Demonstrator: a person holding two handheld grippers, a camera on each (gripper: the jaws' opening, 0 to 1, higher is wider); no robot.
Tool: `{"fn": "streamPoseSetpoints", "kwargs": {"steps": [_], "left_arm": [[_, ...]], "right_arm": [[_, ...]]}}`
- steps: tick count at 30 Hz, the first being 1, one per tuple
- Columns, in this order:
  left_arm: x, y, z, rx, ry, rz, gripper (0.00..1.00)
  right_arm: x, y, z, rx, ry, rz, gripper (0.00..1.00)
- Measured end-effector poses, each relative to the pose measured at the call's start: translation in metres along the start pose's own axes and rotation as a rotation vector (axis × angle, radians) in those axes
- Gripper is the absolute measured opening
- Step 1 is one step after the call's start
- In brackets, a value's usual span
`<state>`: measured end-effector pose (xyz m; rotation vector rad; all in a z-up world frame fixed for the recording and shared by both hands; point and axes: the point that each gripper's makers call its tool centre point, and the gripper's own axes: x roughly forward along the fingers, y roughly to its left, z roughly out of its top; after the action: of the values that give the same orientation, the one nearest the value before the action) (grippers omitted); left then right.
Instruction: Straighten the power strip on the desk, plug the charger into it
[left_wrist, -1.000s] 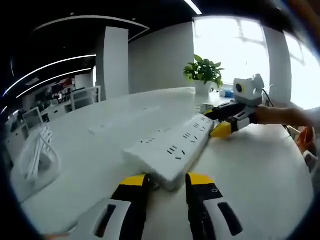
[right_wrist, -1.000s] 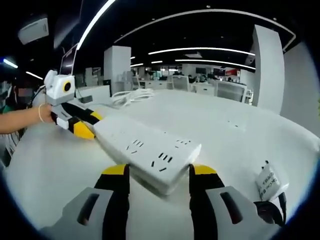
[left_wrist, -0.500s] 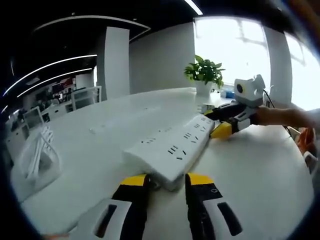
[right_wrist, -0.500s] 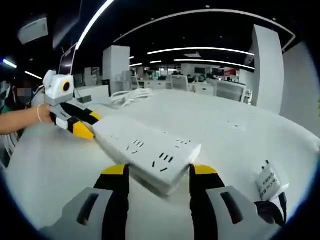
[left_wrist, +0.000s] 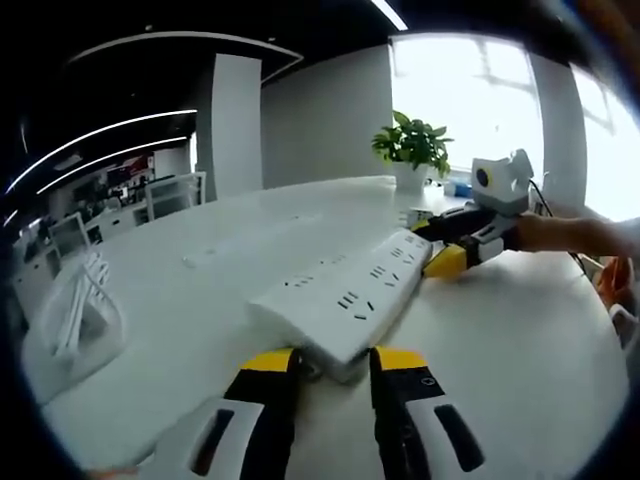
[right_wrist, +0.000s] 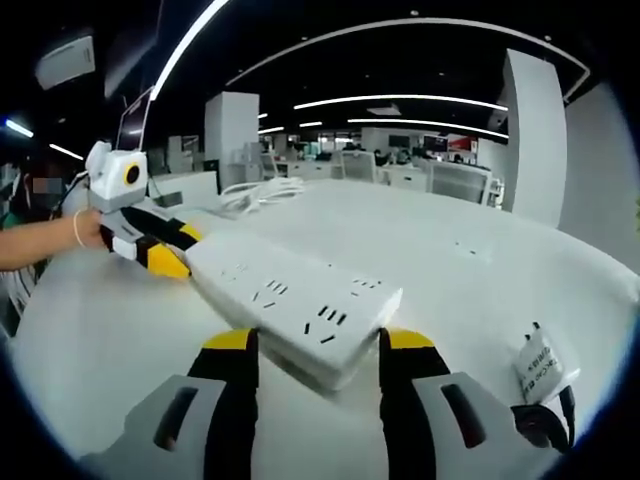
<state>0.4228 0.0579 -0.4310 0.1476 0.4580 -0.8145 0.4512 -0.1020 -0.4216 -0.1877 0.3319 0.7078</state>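
my two hand-held grippers (left_wrist: 328, 362) (right_wrist: 314, 345) pinch opposite ends of the power strip (left_wrist: 345, 300); charger (right_wrist: 541, 366) lies at my right's 3 o'clock.

- One long white plastic power strip (left_wrist: 345, 305) (right_wrist: 290, 297) with rows of sockets.
- Two yellow-and-black two-jaw grippers, the left gripper (left_wrist: 330, 365) (right_wrist: 165, 248) and the right gripper (right_wrist: 315, 350) (left_wrist: 445, 245).
- One white charger block (right_wrist: 541, 363) with a black cable.
- One green potted plant (left_wrist: 410, 145) in a white pot.
- One coil of white cable (left_wrist: 80, 305) (right_wrist: 262, 190).
- One white round desk (left_wrist: 520, 340) (right_wrist: 480, 270).
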Motion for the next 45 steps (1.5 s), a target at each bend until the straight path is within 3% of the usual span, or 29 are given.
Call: {"fn": "streamPoseSetpoints", "kwargs": {"steps": [20,24,29,35,45], "left_arm": [[0.003,0.008,0.004,-0.010,-0.032,0.009,0.30],[0.000,0.007,0.012,-0.013,-0.063,0.022,0.34],[-0.002,0.007,0.014,-0.002,-0.059,0.028,0.42],[-0.006,0.004,0.014,0.015,-0.064,0.039,0.53],[-0.016,-0.003,0.018,0.029,-0.109,0.053,0.77]], "right_arm": [[0.005,-0.002,0.002,0.002,-0.004,-0.006,0.48],[0.003,-0.002,0.004,-0.064,0.001,-0.034,0.50],[0.001,-0.002,0.008,-0.115,0.003,-0.054,0.66],[-0.003,-0.001,0.004,-0.098,0.025,-0.050,0.66],[-0.017,0.012,0.011,-0.093,-0.032,-0.017,0.72]]}}
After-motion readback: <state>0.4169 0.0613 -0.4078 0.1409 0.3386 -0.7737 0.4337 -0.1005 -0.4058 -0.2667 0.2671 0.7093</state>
